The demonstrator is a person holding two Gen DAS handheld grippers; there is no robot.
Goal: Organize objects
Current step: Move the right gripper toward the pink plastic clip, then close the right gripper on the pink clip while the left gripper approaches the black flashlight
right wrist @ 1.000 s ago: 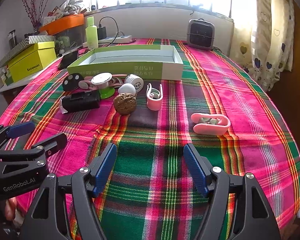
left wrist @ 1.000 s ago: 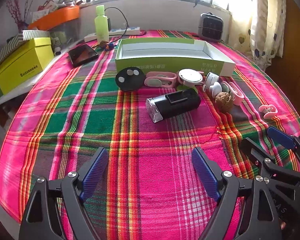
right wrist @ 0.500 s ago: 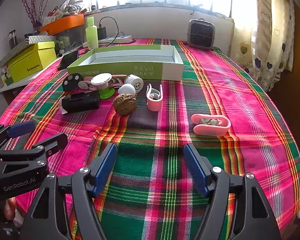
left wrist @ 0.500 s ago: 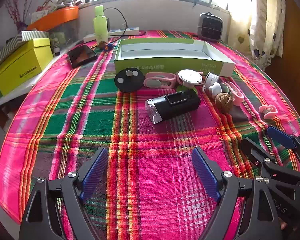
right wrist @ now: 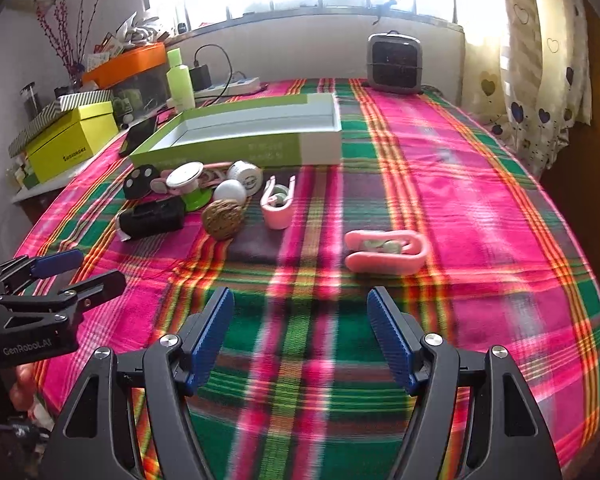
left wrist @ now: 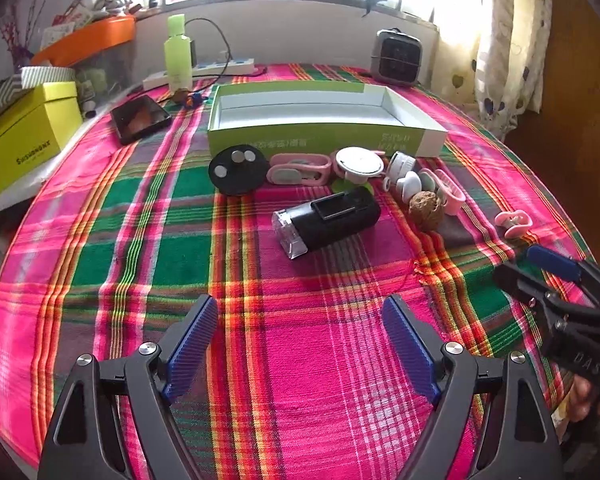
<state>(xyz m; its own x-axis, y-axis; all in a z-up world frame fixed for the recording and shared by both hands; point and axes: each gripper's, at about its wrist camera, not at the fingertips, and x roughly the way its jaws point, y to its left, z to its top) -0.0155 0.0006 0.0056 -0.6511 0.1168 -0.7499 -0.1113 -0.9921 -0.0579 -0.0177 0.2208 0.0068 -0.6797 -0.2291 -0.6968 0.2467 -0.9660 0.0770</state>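
Note:
An open green and white box (left wrist: 324, 120) (right wrist: 256, 136) lies at the back of the plaid table. In front of it sit small items: a black disc (left wrist: 238, 169), a pink clip (left wrist: 300, 169), a white round lid (left wrist: 359, 161), a black cylinder device (left wrist: 328, 222) (right wrist: 152, 218), a walnut (left wrist: 426, 210) (right wrist: 222, 218), a white ball (right wrist: 230, 191) and a pink clip (right wrist: 276, 204). Another pink clip (right wrist: 386, 250) lies apart, just ahead of my right gripper (right wrist: 300, 336). My left gripper (left wrist: 300, 346) hangs open over bare cloth, short of the black device. Both grippers are empty.
A yellow box (left wrist: 24, 136), a phone (left wrist: 140, 118), a green bottle (left wrist: 178, 56), a power strip (left wrist: 220, 70) and a small heater (left wrist: 398, 58) stand along the back and left. The table edge drops off at the right by the curtain (right wrist: 540, 64).
Both views have shifted slightly; the right view is blurred by motion and the pink clip sits a little nearer its fingers. Neither gripper's jaws have changed.

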